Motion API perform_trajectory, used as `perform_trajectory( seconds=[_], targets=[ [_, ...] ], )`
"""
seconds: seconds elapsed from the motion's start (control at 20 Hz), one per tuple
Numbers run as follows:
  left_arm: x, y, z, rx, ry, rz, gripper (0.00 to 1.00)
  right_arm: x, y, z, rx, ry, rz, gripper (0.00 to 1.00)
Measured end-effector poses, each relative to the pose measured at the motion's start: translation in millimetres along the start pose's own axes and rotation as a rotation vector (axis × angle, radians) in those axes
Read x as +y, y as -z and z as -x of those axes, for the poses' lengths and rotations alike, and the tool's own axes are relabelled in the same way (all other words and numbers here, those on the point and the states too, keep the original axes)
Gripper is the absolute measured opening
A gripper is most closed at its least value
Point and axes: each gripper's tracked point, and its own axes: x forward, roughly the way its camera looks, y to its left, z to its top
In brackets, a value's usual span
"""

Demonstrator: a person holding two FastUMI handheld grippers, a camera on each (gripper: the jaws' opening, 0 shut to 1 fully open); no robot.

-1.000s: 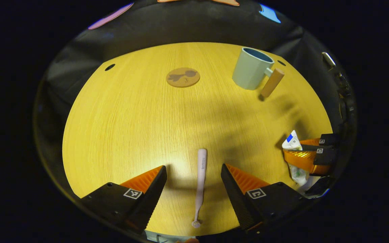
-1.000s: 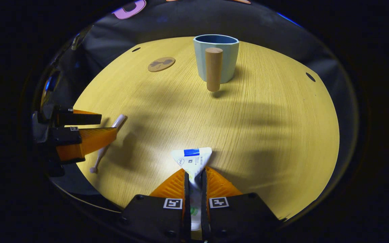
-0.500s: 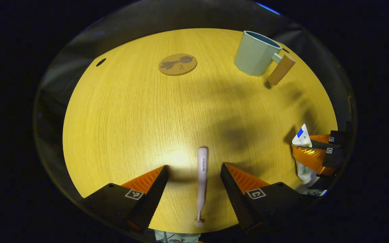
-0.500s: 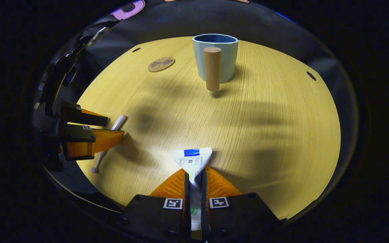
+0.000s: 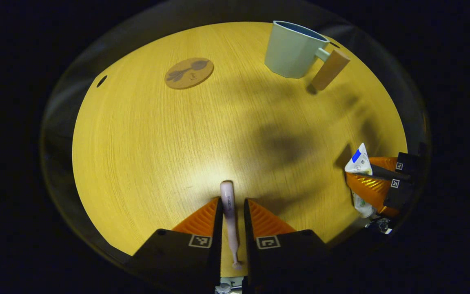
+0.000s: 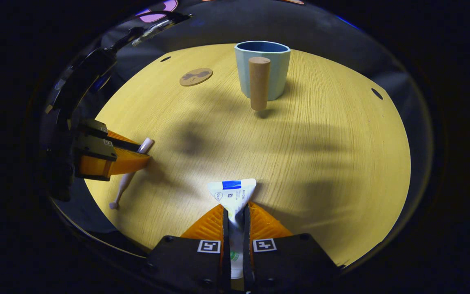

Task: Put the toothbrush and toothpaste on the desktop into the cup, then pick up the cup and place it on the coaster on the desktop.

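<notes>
— Yellow wood counter (image 5: 137, 143), dark cloth behind it. What does each gripper have?

— Left gripper (image 5: 231, 206) is clenched on the toothbrush (image 5: 229, 212) at bottom centre of the left gripper view. The brush runs lengthwise between the fingers, handle end pointing up the frame, head end at the bottom. Right gripper (image 6: 235, 216) is clamped on the toothpaste (image 6: 231, 192), flat crimped end sticking out ahead at lower centre of the right gripper view.

— And the cup?

— In the right gripper view the cup (image 6: 273, 69) stands upright at top centre, dead ahead of the paste, handle (image 6: 258, 83) facing the camera. In the left gripper view it sits upper right, off to the side. The coaster (image 5: 189, 73) is upper left of centre there, well apart from the cup.

— So which goes first?

— I'd judge the right: it is lined up already. Both items lie flat, so each wants tipping upright over the rim.
</notes>
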Motion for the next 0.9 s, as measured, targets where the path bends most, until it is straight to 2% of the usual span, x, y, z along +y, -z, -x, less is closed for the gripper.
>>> perform_trajectory(
  seconds=[0.05, 0.15, 0.3, 0.5, 0.65, 0.7, 0.75, 0.9],
  targets=[
    [0, -1, -1, -0.009, 0.007, 0.009, 0.14, 0, 0, 0, 0.000, 0.000, 0.002, 0.12],
    [0, -2, 0, -0.025, 0.030, 0.023, 0.06, 0, 1, 0, 0.000, 0.000, 0.004, 0.15],
    [0, -1, 0, -0.053, 0.048, 0.050, 0.00, 0, 0, 0, 0.002, 0.003, 0.011, 0.15],
    [-1, -2, 2, -0.110, 0.054, 0.084, 0.00, -1, 0, 1, -0.006, 0.008, 0.010, 0.15],
    [-4, 0, 4, -0.154, 0.093, 0.121, 0.00, 2, 0, 1, -0.004, -0.009, -0.036, 0.14],
    [-3, 2, 4, -0.159, 0.098, 0.139, 0.00, -2, -3, 2, -0.027, 0.007, -0.066, 0.14],
    [-4, 2, 8, -0.171, 0.103, 0.148, 0.00, 3, -3, 4, -0.039, 0.011, -0.080, 0.05],
    [-4, 2, 17, -0.208, 0.113, 0.155, 0.00, 6, 0, 1, -0.033, 0.012, -0.096, 0.05]
  ],
)
